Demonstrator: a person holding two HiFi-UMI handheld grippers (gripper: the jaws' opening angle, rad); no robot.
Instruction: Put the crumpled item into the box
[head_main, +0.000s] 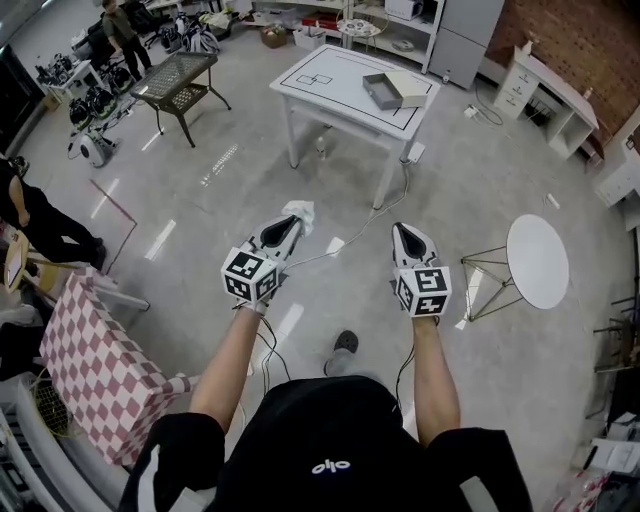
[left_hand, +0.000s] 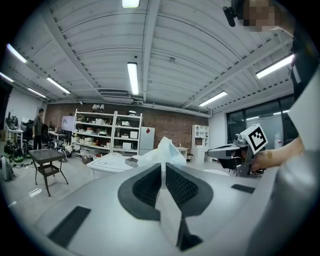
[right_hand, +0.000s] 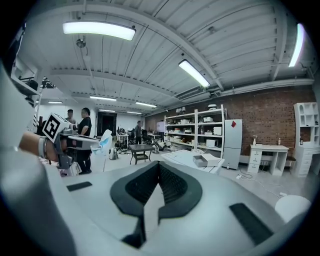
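Observation:
My left gripper (head_main: 291, 224) is shut on a white crumpled item (head_main: 301, 212), held in the air over the floor. In the left gripper view the item (left_hand: 163, 151) sticks up from between the pressed jaws of the left gripper (left_hand: 163, 169). The right gripper (head_main: 405, 234) hangs beside it, shut and holding nothing; its own view shows the right gripper (right_hand: 159, 167) with its jaws together. The open grey box (head_main: 384, 90) lies on a white table (head_main: 330, 90) some way ahead. The box (right_hand: 208, 160) also shows in the right gripper view.
A black mesh side table (head_main: 178, 78) stands far left, a round white table (head_main: 537, 260) to my right, a red-checkered cloth (head_main: 95, 365) at near left. People (head_main: 122, 30) stand at the left. Shelves (right_hand: 200, 127) and a white desk (head_main: 545, 85) line the back wall.

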